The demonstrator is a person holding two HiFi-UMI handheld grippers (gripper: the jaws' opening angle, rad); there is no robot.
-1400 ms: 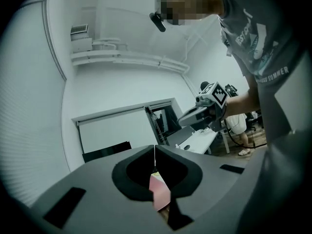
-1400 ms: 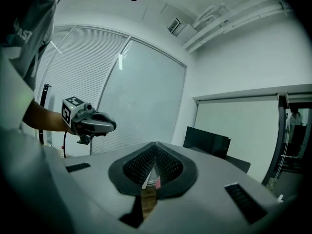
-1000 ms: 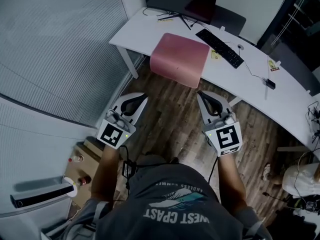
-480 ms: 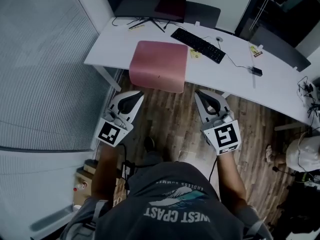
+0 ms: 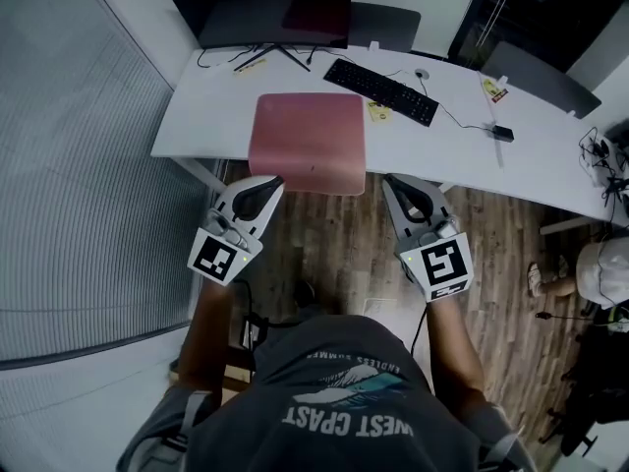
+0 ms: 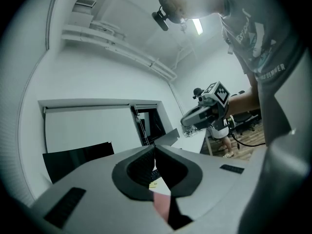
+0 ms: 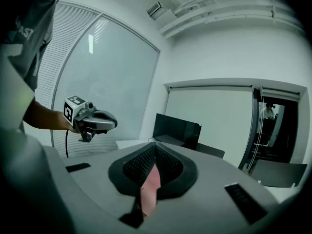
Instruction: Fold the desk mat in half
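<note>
Pink desk mat [image 5: 308,138]: flat, unfolded, squared up on the white desk [image 5: 197,116], near edge apparently drooping a little past the desk's front. Dead ahead at 12 o'clock of the person, roughly centred between the two claws. A second ago lay further off, toward 1 o'clock in the head view, and skewed; now nearer and straight on (a step up and a turn toward the desk, judging by the shift). Approach therefore about done; fold itself not yet begun.

At 7 o'clock of the mat, left gripper [image 5: 273,182], tip at the near left corner. At 5 o'clock, right gripper [image 5: 393,182], just beside the near right corner. Both closed tip to tip and pinching nothing; in each gripper view, merely a sliver of pink out beyond the shut jaws, not held. Same shut state as a second ago. Cannot tell from above whether either tip touches the mat or hangs short of it.

Further out: black keyboard [image 5: 381,91] at 2 o'clock of the mat, near its far right corner, with a yellow note [image 5: 379,113] between them. Dark monitor [image 5: 260,10] at 12 o'clock, at the back of the desk. Wood floor [image 5: 339,244] below the claws.

Likely next: spread both claws, take the near corners, carry them toward 12 o'clock onto the far edge. Worth minding the keyboard, close enough to catch the moving corner.
</note>
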